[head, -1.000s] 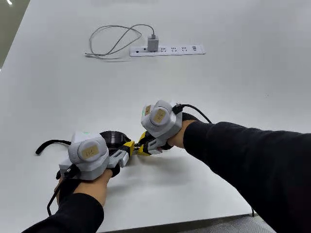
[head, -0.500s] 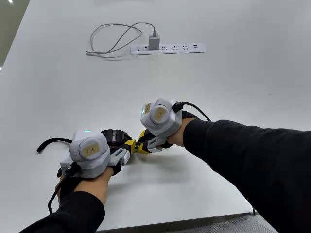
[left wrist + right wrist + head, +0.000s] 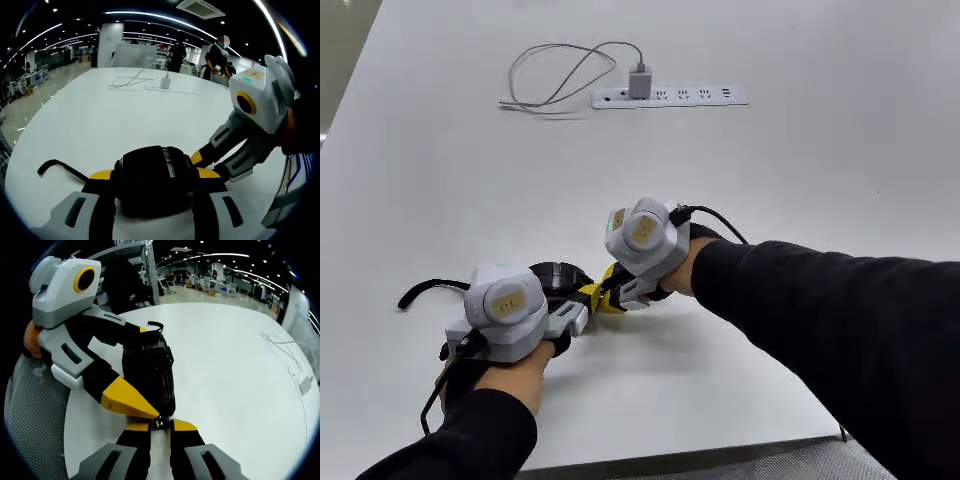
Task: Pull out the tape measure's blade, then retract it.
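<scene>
The white surface [image 3: 800, 180] spread wide in the head view, with a power strip [image 3: 670, 96] lying at its far side, a charger [image 3: 640, 82] plugged into it and a grey cable [image 3: 560, 70] looped just beside it. Near the front edge the two hand-held grippers met. The left hand-held gripper [image 3: 155, 174] was closed around the tape measure [image 3: 150, 160], its yellow-tipped jaws pressed against either side of the black case, which rested on the surface. The right hand-held gripper [image 3: 160, 424] came in from the other side, its jaws drawn almost together and pinched on the blade tip [image 3: 160, 422] right at the mouth of the case (almost none of the blade was out). A black strap [image 3: 425, 290] trailed from the case across the surface, away from the right hand-held gripper.
</scene>
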Demonstrator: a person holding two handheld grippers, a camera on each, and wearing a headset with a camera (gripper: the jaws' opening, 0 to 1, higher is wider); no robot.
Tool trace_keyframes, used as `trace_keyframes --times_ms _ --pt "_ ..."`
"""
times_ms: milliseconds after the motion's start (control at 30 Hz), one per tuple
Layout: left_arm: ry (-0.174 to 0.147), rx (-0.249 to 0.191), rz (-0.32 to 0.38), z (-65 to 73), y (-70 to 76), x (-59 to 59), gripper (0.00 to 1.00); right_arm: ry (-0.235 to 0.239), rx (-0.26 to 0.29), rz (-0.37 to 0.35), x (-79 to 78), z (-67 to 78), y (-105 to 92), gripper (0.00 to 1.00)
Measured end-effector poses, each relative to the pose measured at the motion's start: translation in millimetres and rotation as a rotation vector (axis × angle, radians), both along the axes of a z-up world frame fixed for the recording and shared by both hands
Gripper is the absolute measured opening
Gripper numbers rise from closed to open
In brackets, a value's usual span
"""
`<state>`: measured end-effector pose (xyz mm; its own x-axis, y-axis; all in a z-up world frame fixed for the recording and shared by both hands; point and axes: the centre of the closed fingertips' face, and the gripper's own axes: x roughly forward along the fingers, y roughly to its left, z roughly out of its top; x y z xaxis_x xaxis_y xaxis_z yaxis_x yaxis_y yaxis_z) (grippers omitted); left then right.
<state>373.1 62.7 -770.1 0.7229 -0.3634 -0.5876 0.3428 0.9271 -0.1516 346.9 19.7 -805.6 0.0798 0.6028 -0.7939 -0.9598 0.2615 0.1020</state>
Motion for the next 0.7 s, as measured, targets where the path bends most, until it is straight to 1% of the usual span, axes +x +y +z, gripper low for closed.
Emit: trace_keyframes --times_ms 233,533,600,633,700 --pt "0.002 0.004 -0.006 0.0 -0.3 -0.2 0.58 0.002 0.004 -0.003 -0.5 -0.3 0.1 0.11" --pt "-0.002 0.006 -0.012 0.3 -0.6 -0.5 0.59 -0.008 -0.002 -0.005 -1.7 -0.6 0.3 0.11" --pt "-0.008 0.009 -0.012 0.4 -0.9 -0.4 0.59 -0.021 -0.013 0.007 -2.5 -0.8 0.5 0.11" --pt "-0.017 0.012 -0.015 0.7 -1.2 -0.5 0.59 -0.026 -0.018 0.008 -3.4 -0.9 1.1 0.12" --pt "-0.018 0.012 -0.017 0.8 -1.1 -0.8 0.6 -0.019 -0.02 -0.006 -2.9 -0.8 0.5 0.12"
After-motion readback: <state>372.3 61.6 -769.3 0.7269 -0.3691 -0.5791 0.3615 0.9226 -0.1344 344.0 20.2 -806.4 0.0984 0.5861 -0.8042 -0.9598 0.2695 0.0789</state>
